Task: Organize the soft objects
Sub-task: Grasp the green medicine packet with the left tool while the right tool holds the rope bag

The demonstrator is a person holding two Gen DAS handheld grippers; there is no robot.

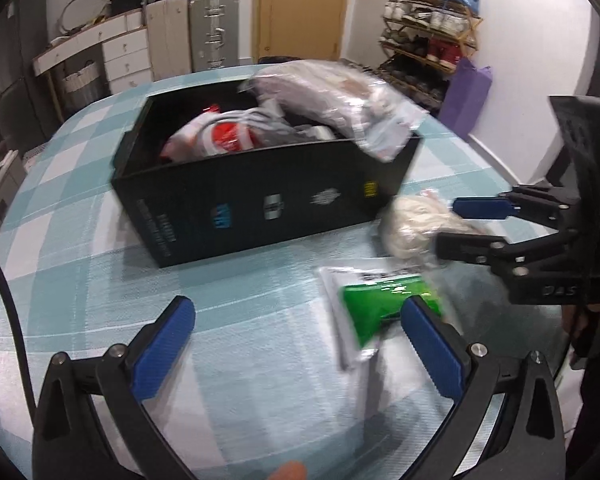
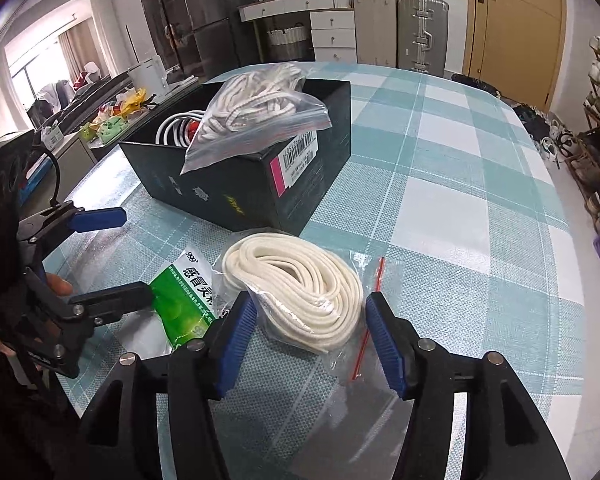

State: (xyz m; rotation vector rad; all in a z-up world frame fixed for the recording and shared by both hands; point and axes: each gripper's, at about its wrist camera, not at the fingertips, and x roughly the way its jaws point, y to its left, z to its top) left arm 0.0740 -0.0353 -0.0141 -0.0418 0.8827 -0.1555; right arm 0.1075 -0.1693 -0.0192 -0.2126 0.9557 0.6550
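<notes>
A black box (image 1: 260,196) (image 2: 256,184) stands on the checked table and holds soft packs, with a clear bag of white cord (image 1: 340,96) (image 2: 256,112) lying over its rim. A bagged coil of white rope (image 2: 296,284) (image 1: 412,228) lies on the table beside the box. My right gripper (image 2: 310,320) (image 1: 460,226) is open, its fingers on either side of the near end of the coil. A green and white packet (image 1: 376,308) (image 2: 184,296) lies next to the coil. My left gripper (image 1: 296,328) (image 2: 124,252) is open and empty, its right finger over the packet's edge.
The table (image 2: 460,184) has a teal and white checked cloth. Behind it stand suitcases (image 2: 420,32), a white drawer unit (image 2: 332,36) and a wooden door (image 2: 512,28). A shoe rack (image 1: 428,40) and a purple bag (image 1: 468,96) are at the right.
</notes>
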